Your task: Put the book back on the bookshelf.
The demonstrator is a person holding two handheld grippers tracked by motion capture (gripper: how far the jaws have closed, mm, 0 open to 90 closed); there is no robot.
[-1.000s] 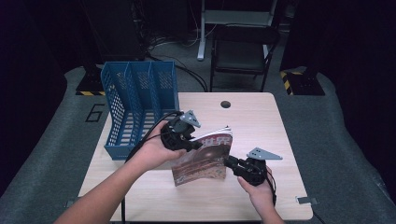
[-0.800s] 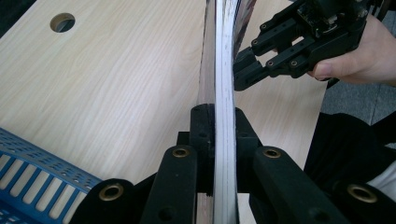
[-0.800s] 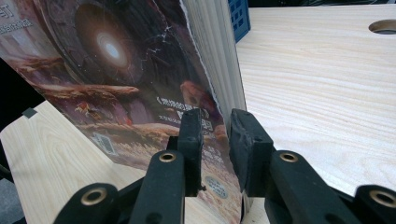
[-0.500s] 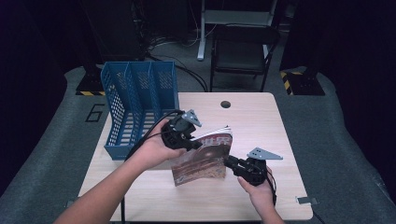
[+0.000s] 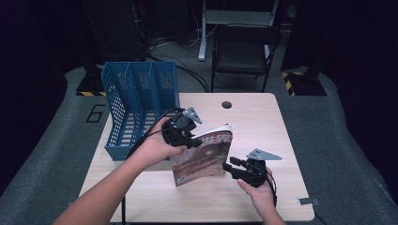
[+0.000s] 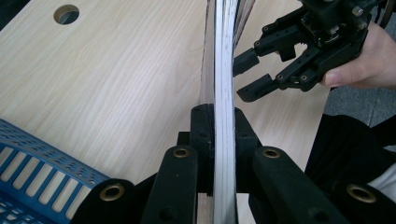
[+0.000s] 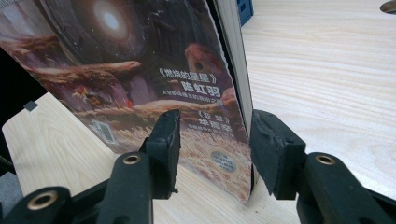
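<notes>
Above the table (image 5: 263, 122), both forearms come in from the bottom edge of the high view. The left forearm slants up and right, its hand wrapped round the left gripper (image 5: 190, 140), which points toward the table's middle. That gripper's jaws are clamped tight on the top edge of the book (image 5: 202, 157); in the left gripper view the pages (image 6: 223, 70) run straight up between the 2 pads. The book stands on its lower edge near the table's middle, tilted, cover facing the person, just right of the blue rack (image 5: 138, 105).

The right hand sits low at the near right, holding the right gripper (image 5: 230, 168) level and aimed left at the book's lower right corner. Its jaws have just been opening: the right gripper view shows the 2 pads spread either side of the cover's (image 7: 140, 65) corner, with a gap on each side and no grip.

Compared with 1 second ago, book and both hands sit where they were; the right jaws are wider.
</notes>
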